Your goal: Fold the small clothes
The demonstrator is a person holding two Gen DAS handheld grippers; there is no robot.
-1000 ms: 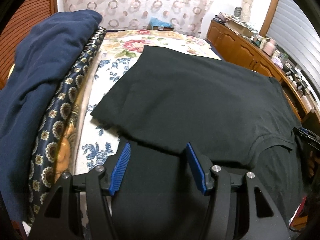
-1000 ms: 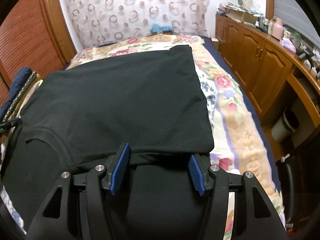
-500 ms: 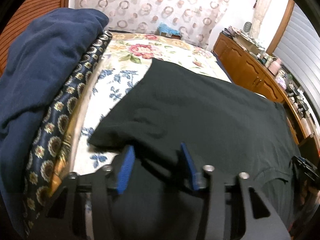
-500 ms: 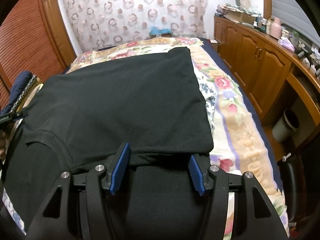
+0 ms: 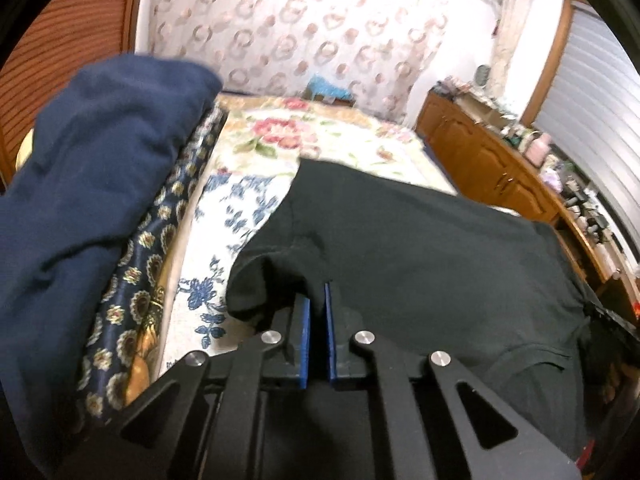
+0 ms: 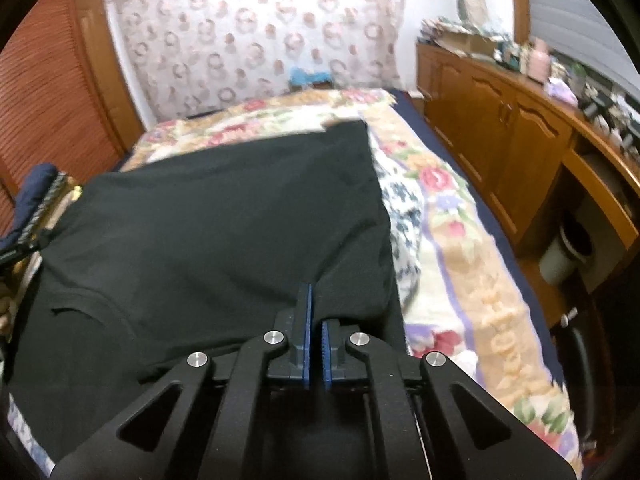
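Note:
A black T-shirt (image 5: 420,248) lies on the floral bedspread (image 5: 256,168), partly folded, its neckline towards me. My left gripper (image 5: 318,296) is shut on the near left edge of the folded layer, and the cloth bunches up around its blue pads. The same shirt shows in the right wrist view (image 6: 224,224). My right gripper (image 6: 316,304) is shut on the near right edge of the fold, with cloth pinched between the blue pads.
A navy blanket (image 5: 88,176) and a patterned dark cushion (image 5: 148,264) are piled along the bed's left side. Wooden cabinets (image 6: 504,136) with clutter on top run along the right. A bin (image 6: 568,248) stands on the floor beside the bed.
Both grippers were open over the near edge of the fold; now both have closed on it. The left side of the cloth has lifted and bunched.

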